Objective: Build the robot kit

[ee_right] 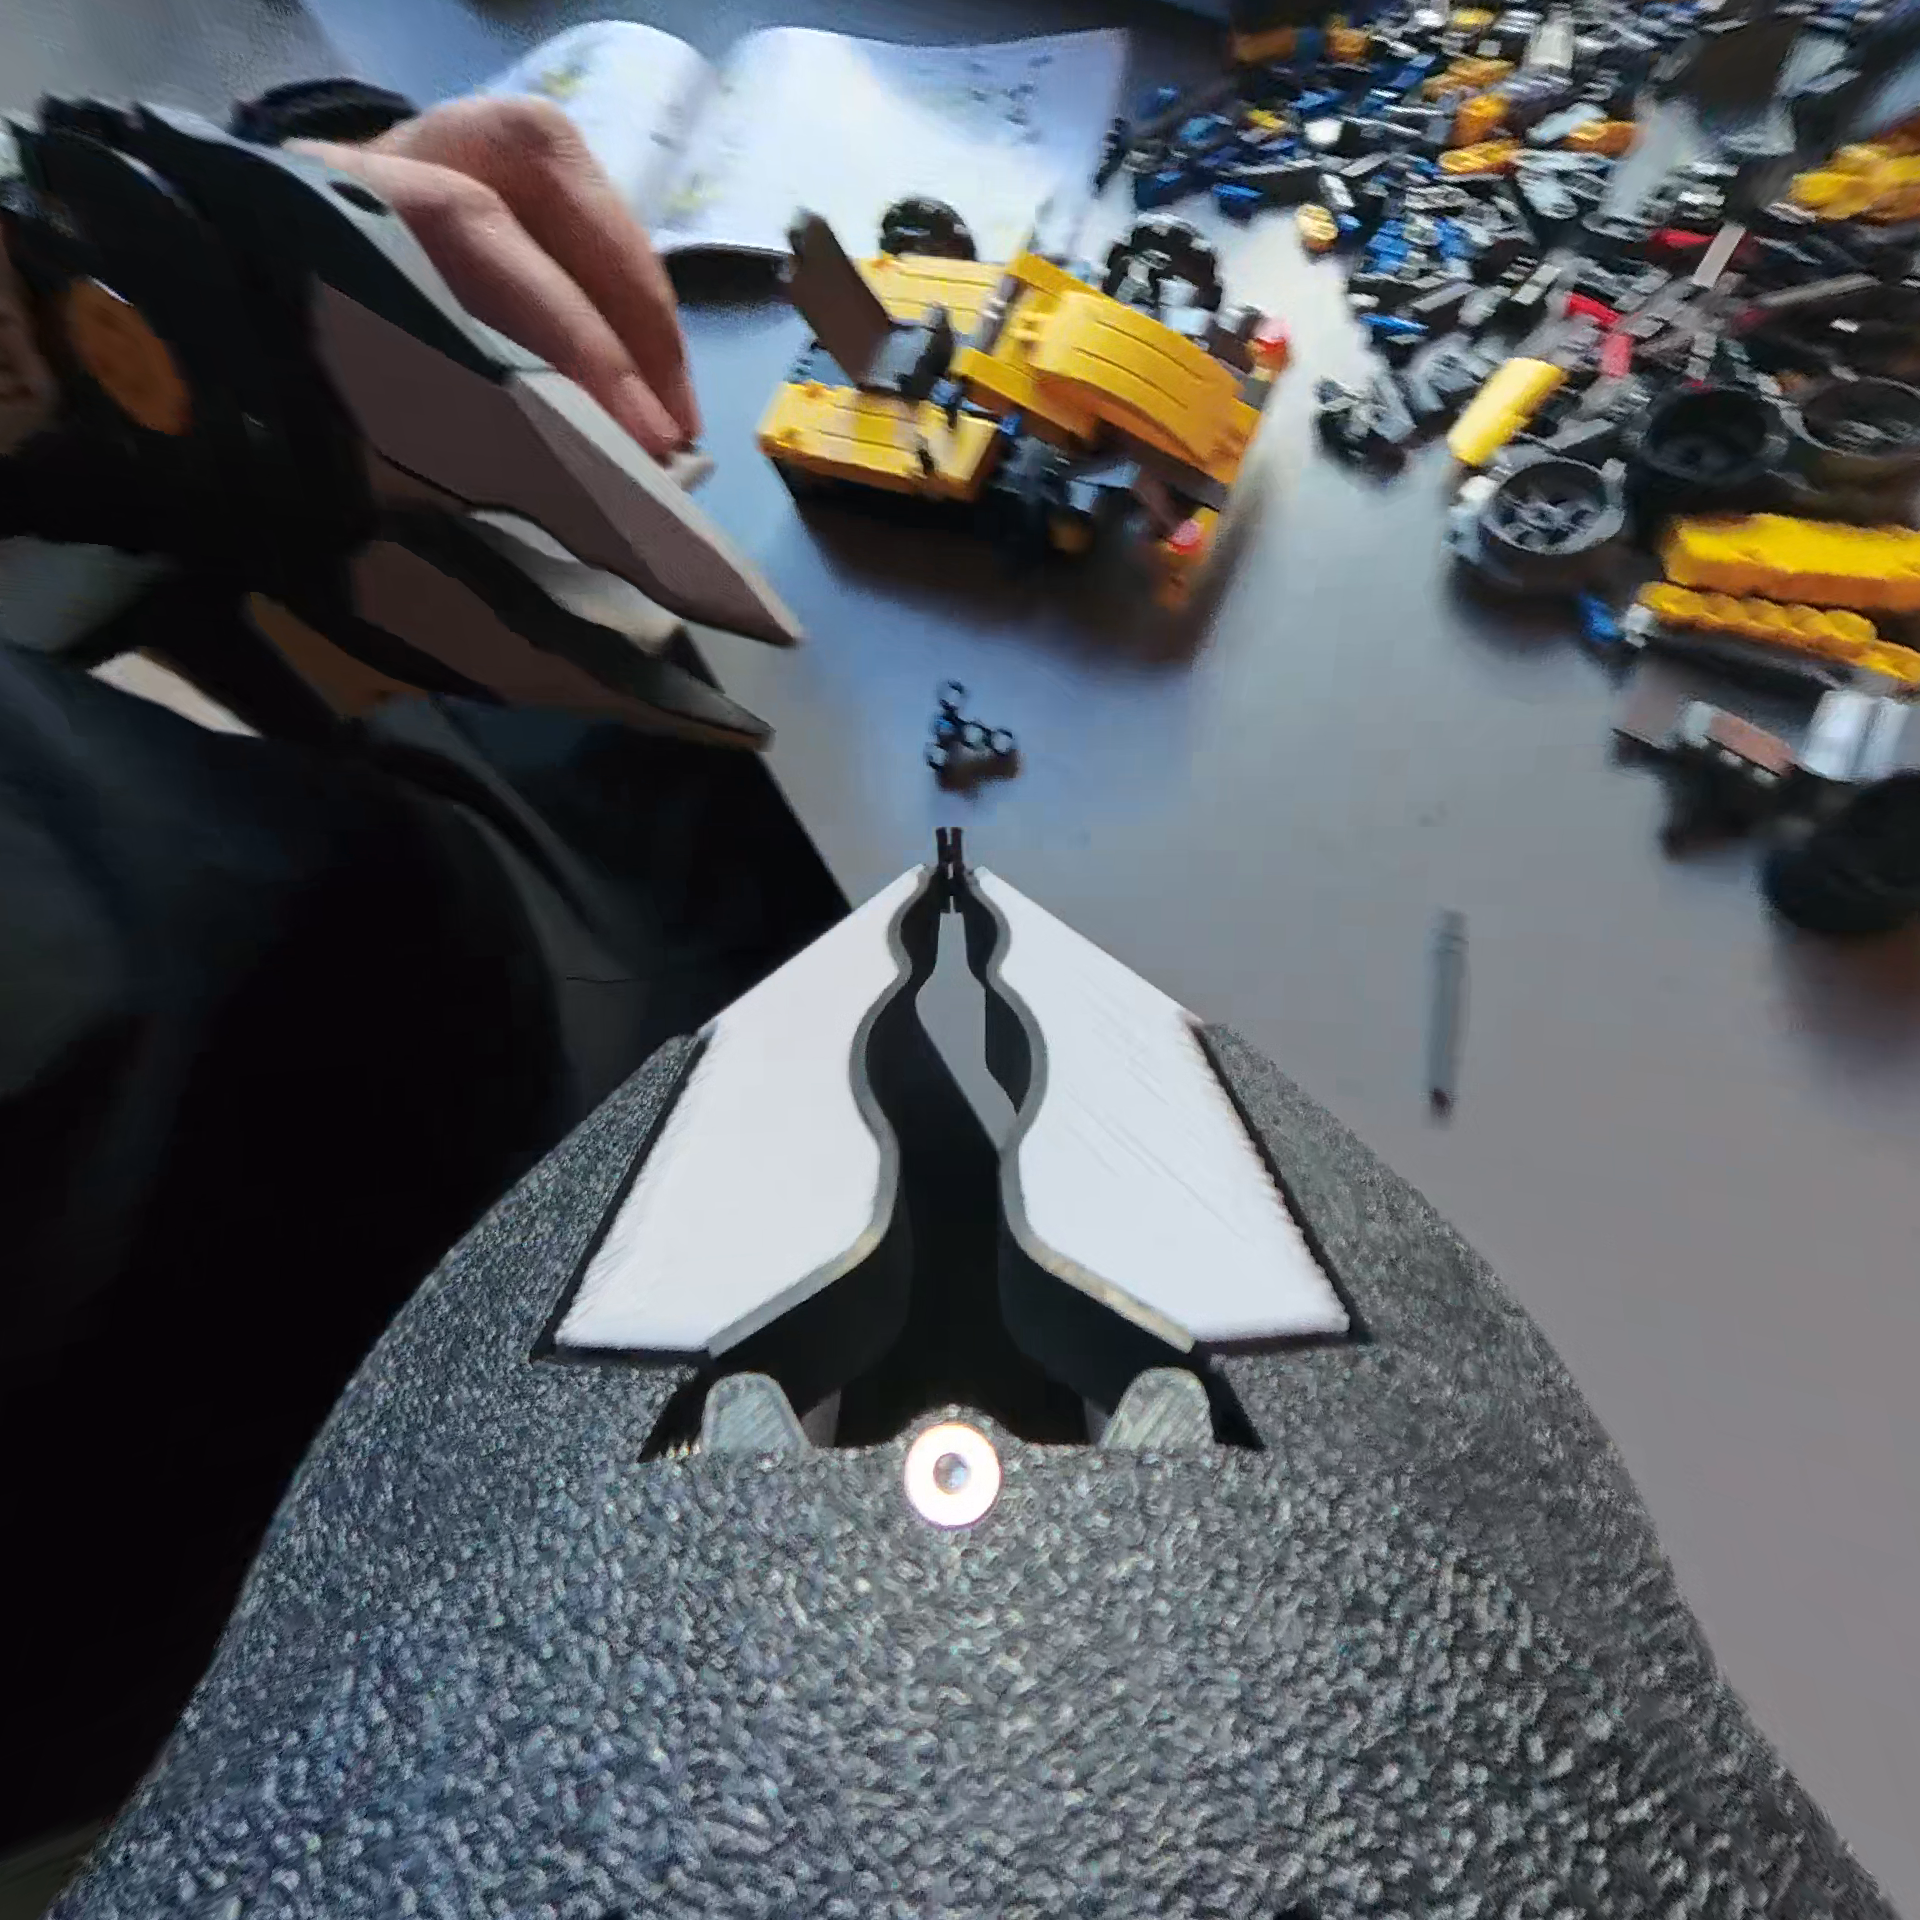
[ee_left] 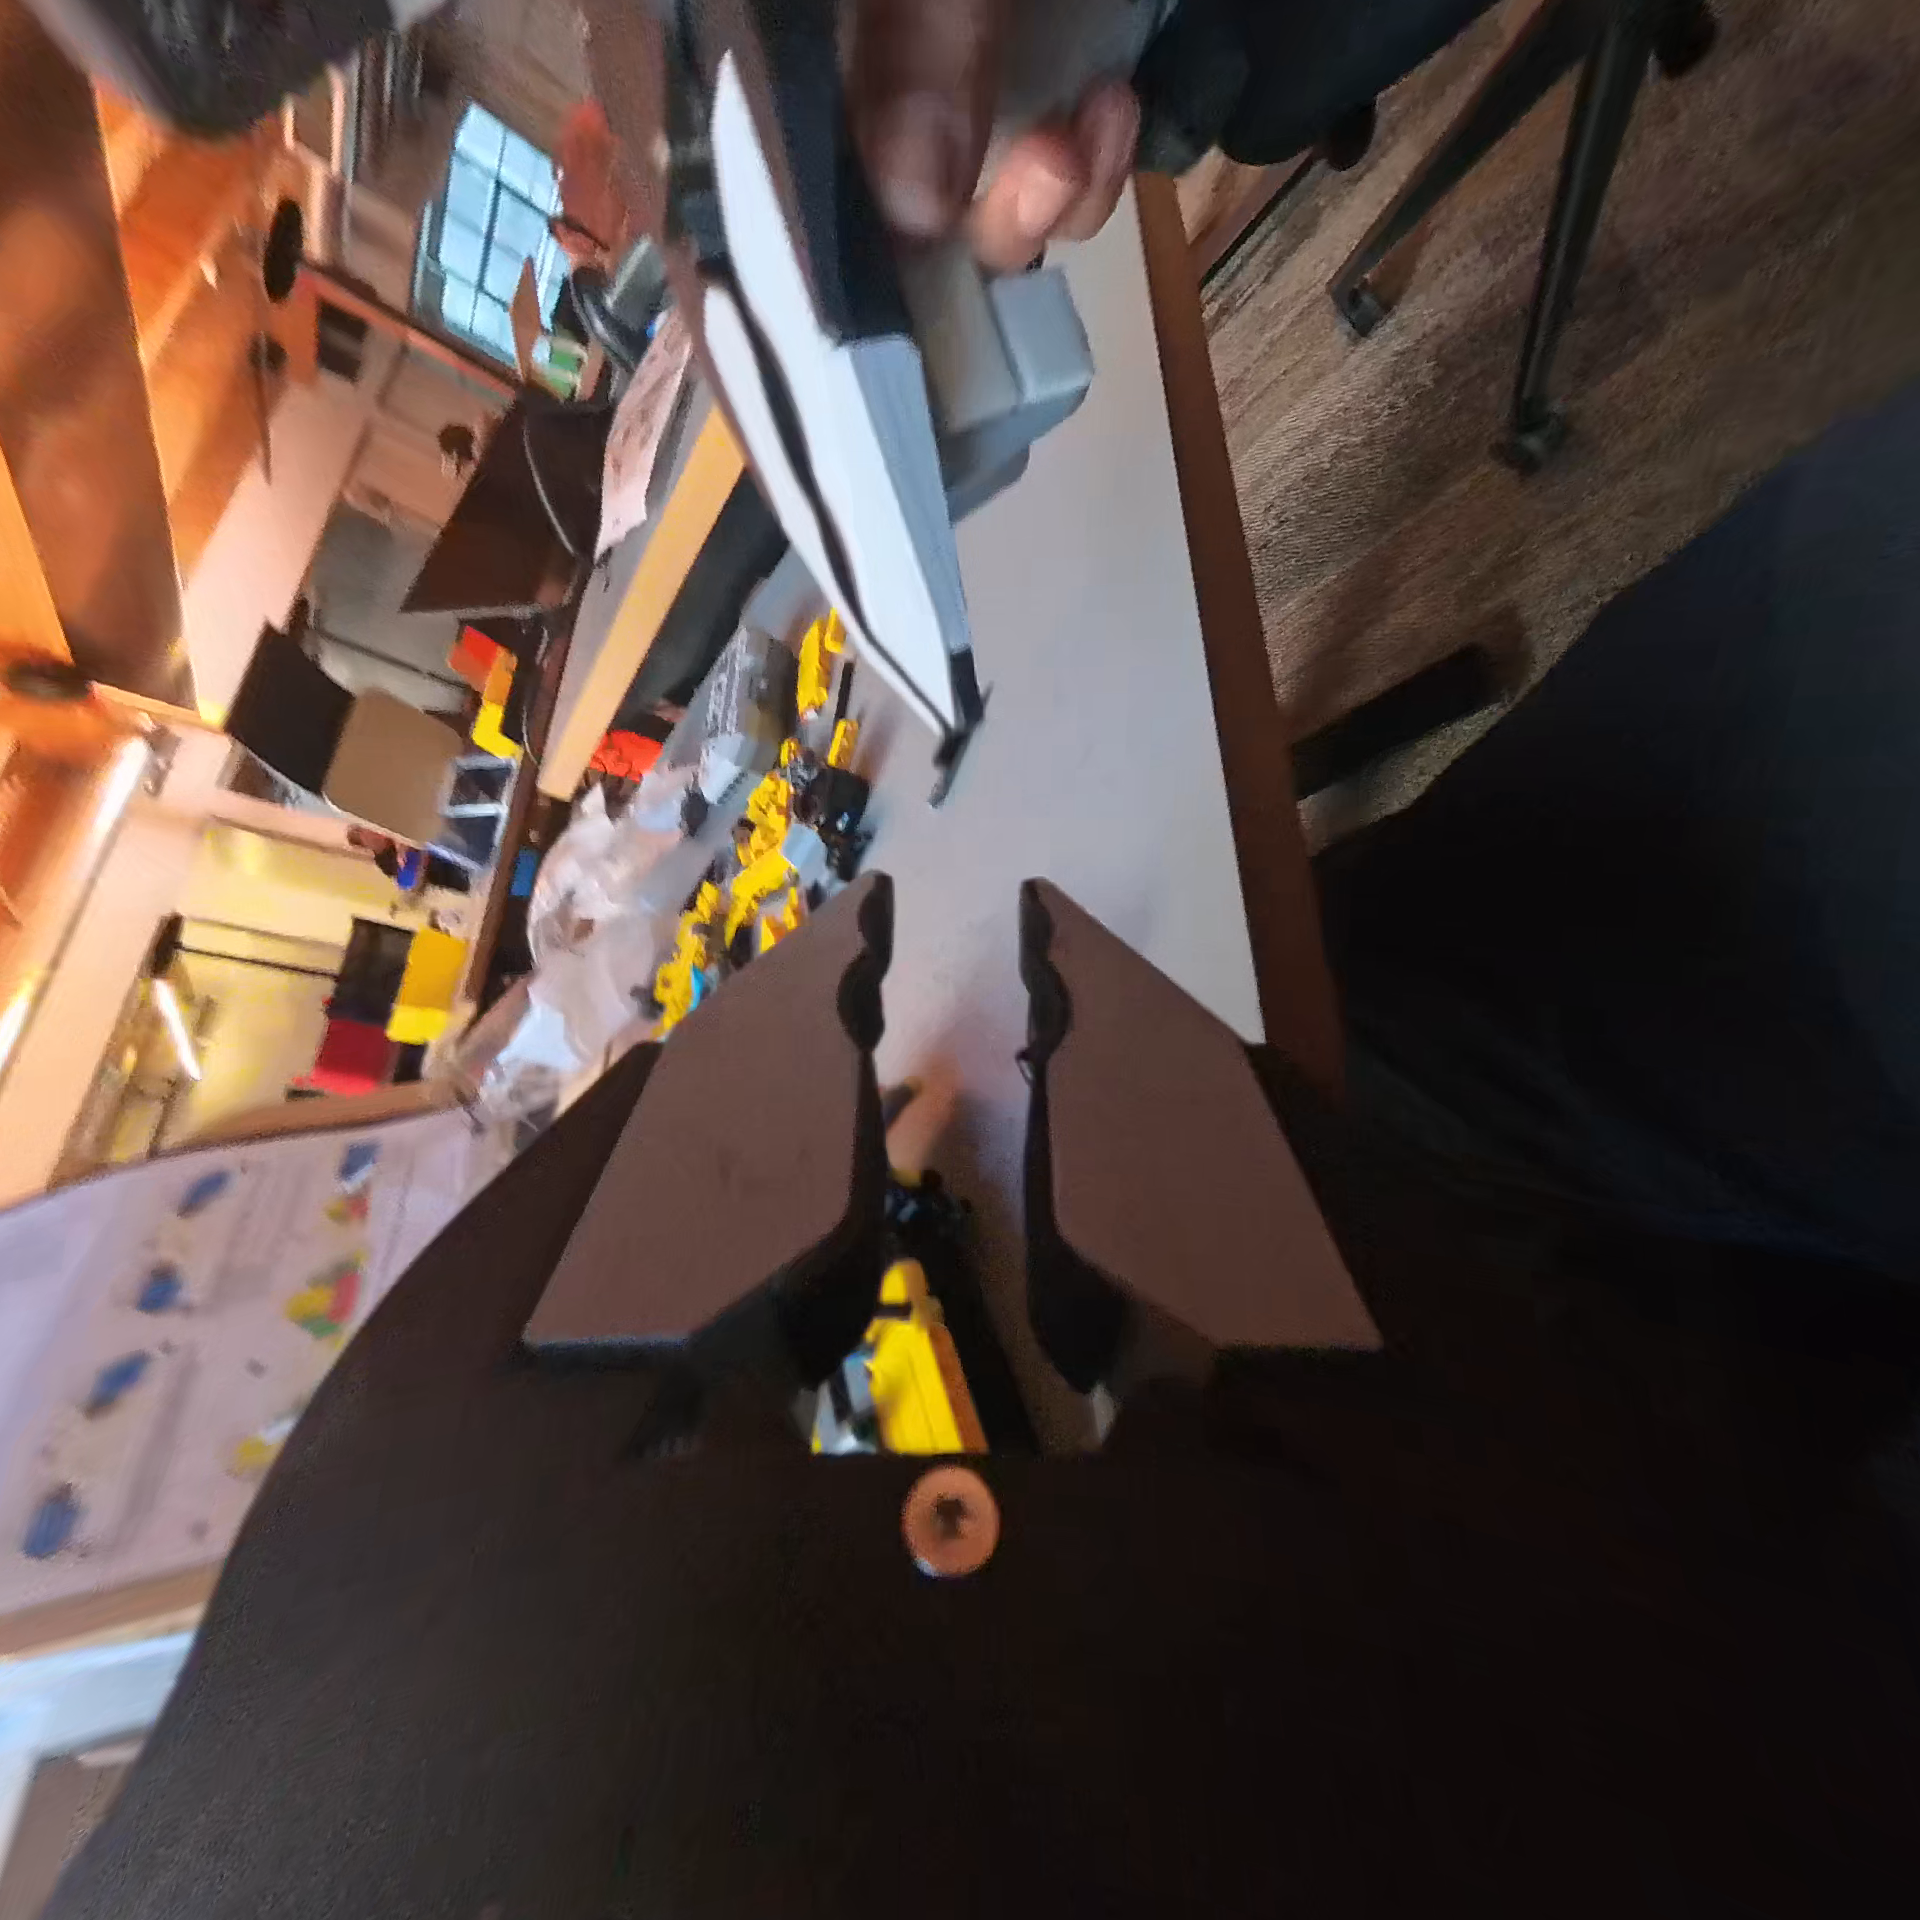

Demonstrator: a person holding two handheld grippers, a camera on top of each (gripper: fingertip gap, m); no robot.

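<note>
My right gripper [ee_right: 948, 883] is shut on a small black pin [ee_right: 948, 847] that sticks out past its tips, held above the dark table [ee_right: 1195, 831]. A small cluster of black pieces [ee_right: 971, 743] lies just ahead of it. A part-built yellow and black brick vehicle [ee_right: 1039, 395] stands farther ahead. My left gripper [ee_left: 956, 894] is open and empty above the table, with a yellow part of the vehicle [ee_left: 914, 1361] showing below its fingers. It also shows in the right wrist view [ee_right: 769, 686], held by a hand [ee_right: 540, 229]. The right gripper appears in the left wrist view [ee_left: 954, 743].
A large pile of loose yellow, black and blue bricks and wheels [ee_right: 1662, 312] fills the right side. A grey axle rod [ee_right: 1444, 1008] lies alone on the table. An open instruction booklet [ee_right: 831, 114] lies behind the vehicle. The table edge [ee_left: 1226, 644] borders carpet. The grippers' ends are close to 5 centimetres from one another.
</note>
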